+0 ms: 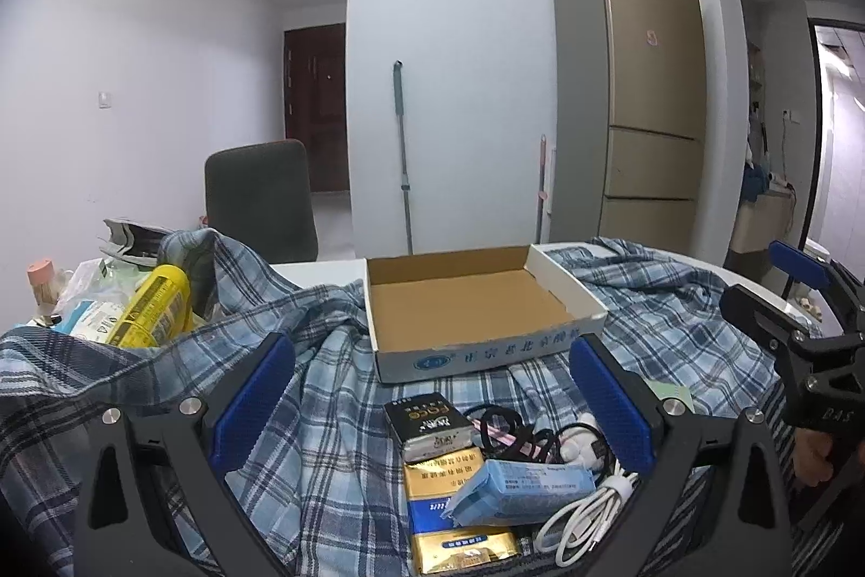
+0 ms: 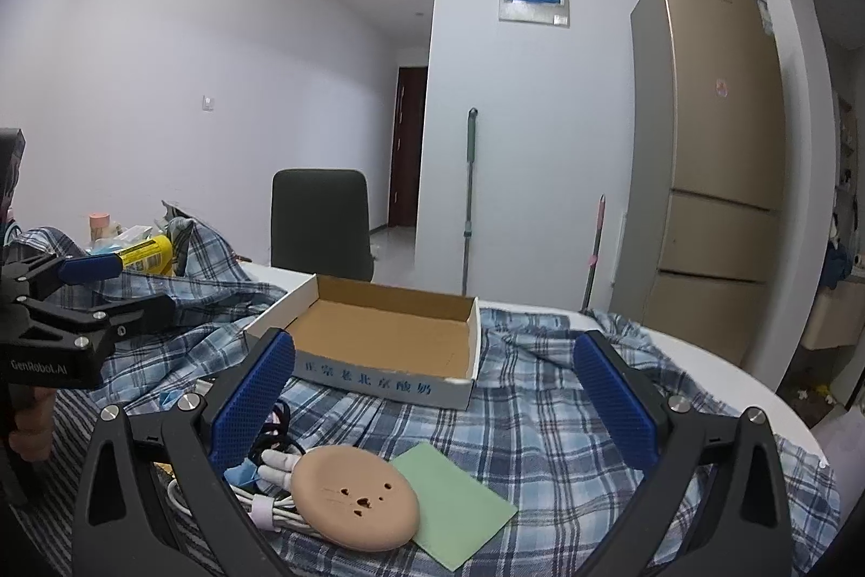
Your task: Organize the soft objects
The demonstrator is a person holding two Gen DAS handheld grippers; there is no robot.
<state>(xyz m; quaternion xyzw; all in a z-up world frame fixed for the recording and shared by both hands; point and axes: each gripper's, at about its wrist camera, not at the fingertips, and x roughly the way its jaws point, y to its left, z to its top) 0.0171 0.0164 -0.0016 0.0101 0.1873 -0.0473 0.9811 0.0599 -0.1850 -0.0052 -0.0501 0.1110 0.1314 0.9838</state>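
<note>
An open, empty cardboard box (image 1: 465, 306) sits on a blue plaid cloth (image 1: 324, 415) that covers the table; it also shows in the right wrist view (image 2: 389, 333). My left gripper (image 1: 432, 393) is open above a black tissue pack (image 1: 430, 425), a gold pack (image 1: 438, 490), a blue tissue pack (image 1: 519, 490) and white cable (image 1: 589, 517). My right gripper (image 2: 435, 388) is open above a tan round soft pad (image 2: 354, 498) and a green sheet (image 2: 459, 506). Each gripper shows in the other's view: the right (image 1: 800, 306) and the left (image 2: 102, 285).
A yellow can (image 1: 154, 306), bags and a pink-capped bottle (image 1: 40, 279) lie at the left. A dark chair (image 1: 259, 198) stands behind the table. A gold fridge (image 1: 643, 90) and a mop (image 1: 403, 155) stand at the back wall. The table's rounded edge (image 2: 757, 393) is at right.
</note>
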